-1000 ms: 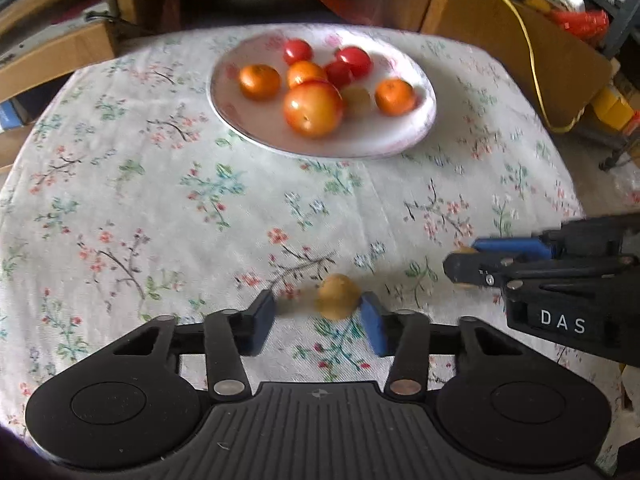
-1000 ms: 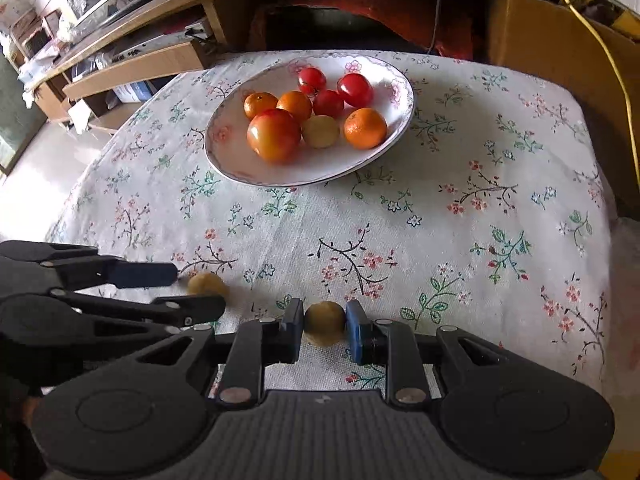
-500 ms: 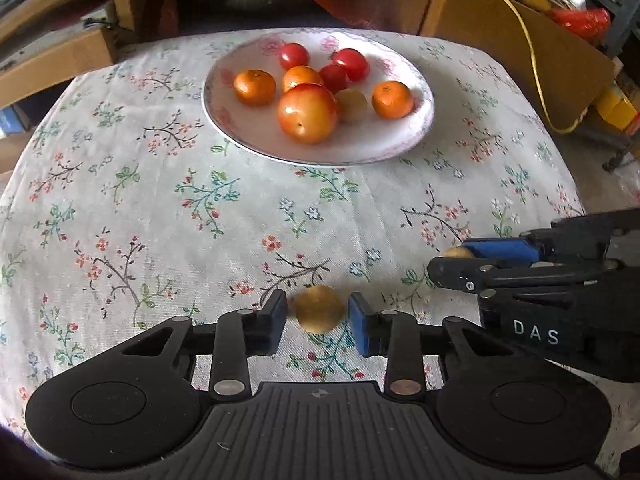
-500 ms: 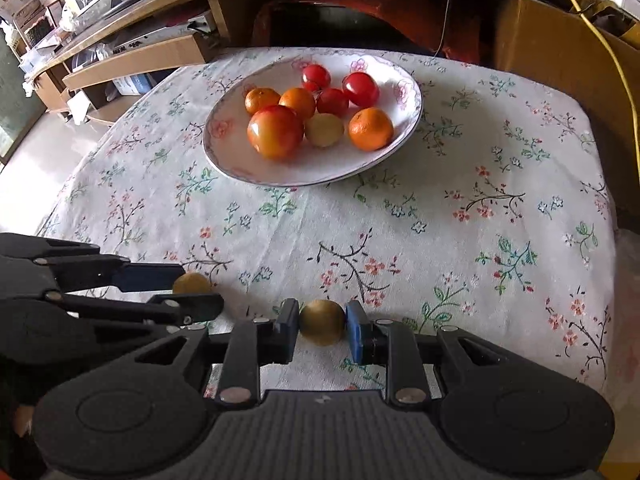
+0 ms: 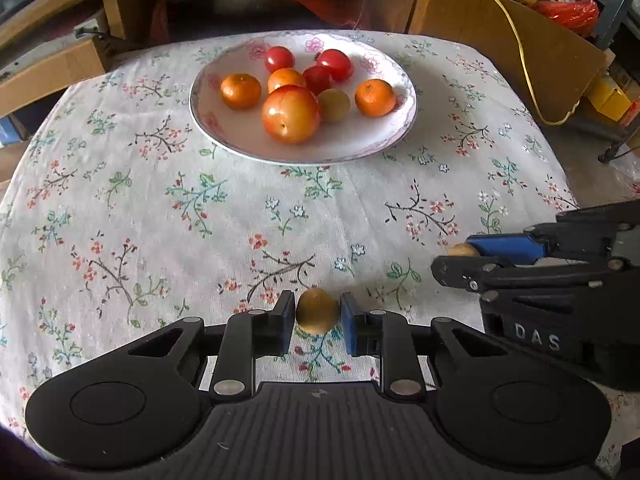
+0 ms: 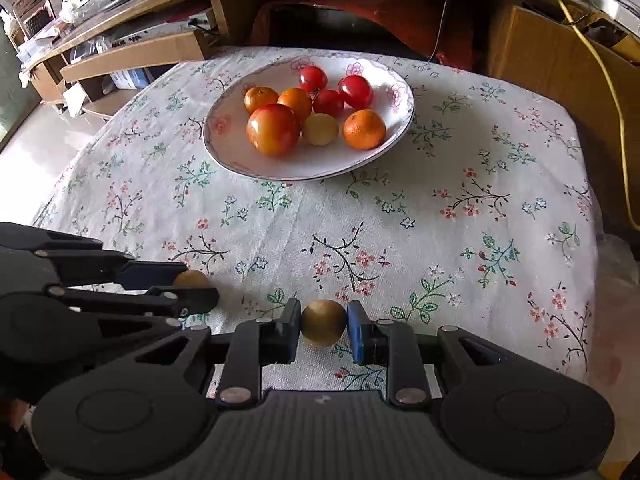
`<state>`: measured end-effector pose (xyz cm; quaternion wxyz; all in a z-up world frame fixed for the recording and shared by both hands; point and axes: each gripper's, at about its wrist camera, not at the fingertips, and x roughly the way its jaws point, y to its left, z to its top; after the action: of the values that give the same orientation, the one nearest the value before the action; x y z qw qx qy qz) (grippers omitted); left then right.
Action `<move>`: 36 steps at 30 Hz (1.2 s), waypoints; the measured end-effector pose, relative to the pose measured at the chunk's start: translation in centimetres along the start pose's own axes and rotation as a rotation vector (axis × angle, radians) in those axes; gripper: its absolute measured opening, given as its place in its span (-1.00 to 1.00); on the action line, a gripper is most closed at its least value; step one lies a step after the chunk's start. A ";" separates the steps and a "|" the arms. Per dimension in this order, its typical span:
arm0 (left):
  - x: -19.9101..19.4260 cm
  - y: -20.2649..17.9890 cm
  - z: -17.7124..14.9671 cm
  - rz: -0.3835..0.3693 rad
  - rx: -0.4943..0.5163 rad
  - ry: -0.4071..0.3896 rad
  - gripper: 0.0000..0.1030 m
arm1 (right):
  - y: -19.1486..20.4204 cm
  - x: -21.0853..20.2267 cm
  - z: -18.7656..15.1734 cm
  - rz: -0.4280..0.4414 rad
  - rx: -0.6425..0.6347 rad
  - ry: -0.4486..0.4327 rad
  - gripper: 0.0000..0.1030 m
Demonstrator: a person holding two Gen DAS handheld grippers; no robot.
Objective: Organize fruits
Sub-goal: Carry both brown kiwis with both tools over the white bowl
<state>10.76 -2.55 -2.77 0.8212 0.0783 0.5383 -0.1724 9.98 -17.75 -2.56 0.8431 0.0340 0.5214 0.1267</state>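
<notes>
Near table edge, over flowered cloth: left gripper (image 5: 318,316) clamps a small round yellow-brown fruit (image 5: 317,311); right gripper (image 6: 323,324) clamps its twin (image 6: 323,322). White floral-rimmed plate (image 5: 360,148) of fruit lies straight ahead of both, roughly equidistant.

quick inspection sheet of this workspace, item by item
surface: table under a floral tablecloth.
job's things: white plate holding one large red-orange fruit, three oranges, three red fruits and one yellow fruit.
clutter: nothing seen on the cloth.
grippers: left tongs shut on a small yellow-brown fruit; right tongs shut on another small fruit.
cables: yellow cable over the cardboard at the right.
surroundings: wooden shelving behind the table.
</notes>
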 end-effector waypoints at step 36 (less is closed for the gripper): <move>-2.1 -0.1 1.5 0.018 -0.016 -0.081 -0.39 | 0.8 -1.2 1.7 -0.022 -0.013 -0.064 -0.48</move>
<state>11.24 -2.67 -0.27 0.8445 0.0695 0.5051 -0.1637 10.87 -17.15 -0.59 0.8609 0.0268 0.4938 0.1197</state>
